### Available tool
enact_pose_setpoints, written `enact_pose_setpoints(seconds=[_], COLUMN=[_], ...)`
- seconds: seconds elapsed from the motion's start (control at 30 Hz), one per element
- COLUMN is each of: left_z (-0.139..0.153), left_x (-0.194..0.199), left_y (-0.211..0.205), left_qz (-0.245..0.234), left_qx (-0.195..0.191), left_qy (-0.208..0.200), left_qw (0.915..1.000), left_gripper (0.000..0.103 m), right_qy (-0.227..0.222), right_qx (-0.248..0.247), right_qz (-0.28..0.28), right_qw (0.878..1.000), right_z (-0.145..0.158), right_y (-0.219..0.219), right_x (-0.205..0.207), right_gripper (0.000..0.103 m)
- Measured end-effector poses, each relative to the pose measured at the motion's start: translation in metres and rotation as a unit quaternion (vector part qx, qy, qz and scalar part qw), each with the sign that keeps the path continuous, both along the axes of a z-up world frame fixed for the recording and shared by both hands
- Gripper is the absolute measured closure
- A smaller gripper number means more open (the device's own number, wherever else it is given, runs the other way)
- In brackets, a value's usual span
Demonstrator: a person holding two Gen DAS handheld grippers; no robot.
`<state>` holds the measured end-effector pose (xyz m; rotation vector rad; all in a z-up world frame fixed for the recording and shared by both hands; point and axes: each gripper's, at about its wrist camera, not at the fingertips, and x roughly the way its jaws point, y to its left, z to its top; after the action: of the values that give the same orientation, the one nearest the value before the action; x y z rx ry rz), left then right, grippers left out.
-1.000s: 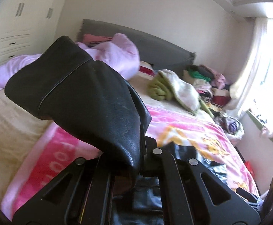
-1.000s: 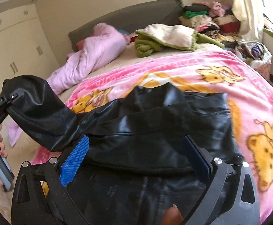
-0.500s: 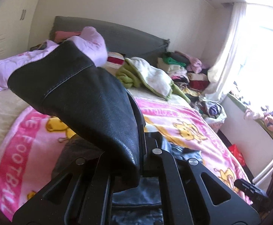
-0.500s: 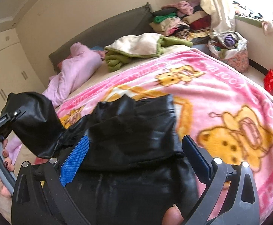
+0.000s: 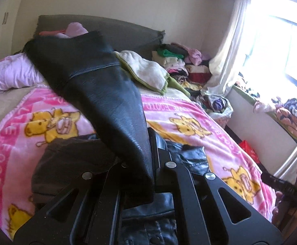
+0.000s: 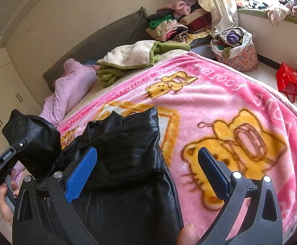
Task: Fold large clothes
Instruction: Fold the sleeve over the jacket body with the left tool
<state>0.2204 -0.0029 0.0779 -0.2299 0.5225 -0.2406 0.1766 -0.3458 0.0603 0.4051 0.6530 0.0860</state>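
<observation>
Pinching the sleeve (image 5: pixel 107 102) tight in the left gripper (image 5: pixel 146 175), fingers pressed together on the black leather; carrying it rightward across the frame, off the pillow side and over the jacket (image 6: pixel 128 153) lying lower centre on the pink blanket (image 6: pixel 219 102). Holding the right gripper (image 6: pixel 146 175) spread and empty above the jacket's edge. Folding the sleeve inward, apparently midway

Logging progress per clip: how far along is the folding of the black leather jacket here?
Early-to-middle. Done: the black leather jacket lies on the pink blanket, partly doubled over. In hand: the left tool is shut on a sleeve, lifted above the body. Left: laying that sleeve down and the final folds; the right tool is open, holding nothing.
</observation>
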Motion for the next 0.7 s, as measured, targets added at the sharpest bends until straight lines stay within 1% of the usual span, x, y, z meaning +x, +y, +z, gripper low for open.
enact_pose_setpoints(seconds=[0.13, 0.2, 0.27, 0.37, 0.47, 0.53, 0.57, 0.6, 0.67, 0.7], left_z=[-0.015, -0.023, -0.028, -0.04, -0.058, -0.07, -0.074, -0.078, -0.083, -0.086], left_x=[0.002, 0.003, 0.003, 0.002, 0.004, 0.002, 0.001, -0.001, -0.003, -0.005], left_y=[-0.016, -0.026, -0.037, -0.054, -0.073, -0.084, -0.087, -0.091, -0.097, -0.102], left_qz=[-0.031, -0.048, -0.06, -0.085, -0.109, -0.125, -0.13, -0.143, -0.153, -0.162], left_qx=[0.015, 0.028, 0.037, 0.052, 0.074, 0.089, 0.092, 0.094, 0.11, 0.13], left_qy=[0.007, 0.012, 0.015, 0.02, 0.04, 0.05, 0.054, 0.061, 0.071, 0.074], left_qw=[0.9994, 0.9984, 0.9974, 0.9948, 0.9905, 0.9869, 0.9857, 0.9834, 0.9795, 0.9754], left_gripper=[0.103, 0.097, 0.094, 0.092, 0.087, 0.079, 0.065, 0.048, 0.031, 0.029], right_qy=[0.005, 0.007, 0.01, 0.016, 0.022, 0.027, 0.029, 0.031, 0.039, 0.044], right_qx=[-0.001, -0.001, 0.004, 0.013, 0.021, 0.027, 0.035, 0.041, 0.06, 0.068], right_qz=[0.0, -0.001, -0.001, -0.003, -0.007, -0.009, -0.008, -0.008, -0.002, 0.001], right_qw=[1.0, 1.0, 1.0, 1.0, 1.0, 0.999, 0.999, 0.999, 0.997, 0.997], right_z=[-0.004, -0.007, -0.01, -0.015, -0.02, -0.023, -0.025, -0.027, -0.031, -0.033], right_y=[-0.002, -0.002, -0.003, -0.004, -0.006, -0.009, -0.01, -0.011, -0.011, -0.009], right_x=[0.001, 0.004, 0.005, 0.008, 0.008, 0.009, 0.009, 0.01, 0.013, 0.015], right_gripper=[0.004, 0.004, 0.004, 0.004, 0.004, 0.004, 0.004, 0.004, 0.004, 0.004])
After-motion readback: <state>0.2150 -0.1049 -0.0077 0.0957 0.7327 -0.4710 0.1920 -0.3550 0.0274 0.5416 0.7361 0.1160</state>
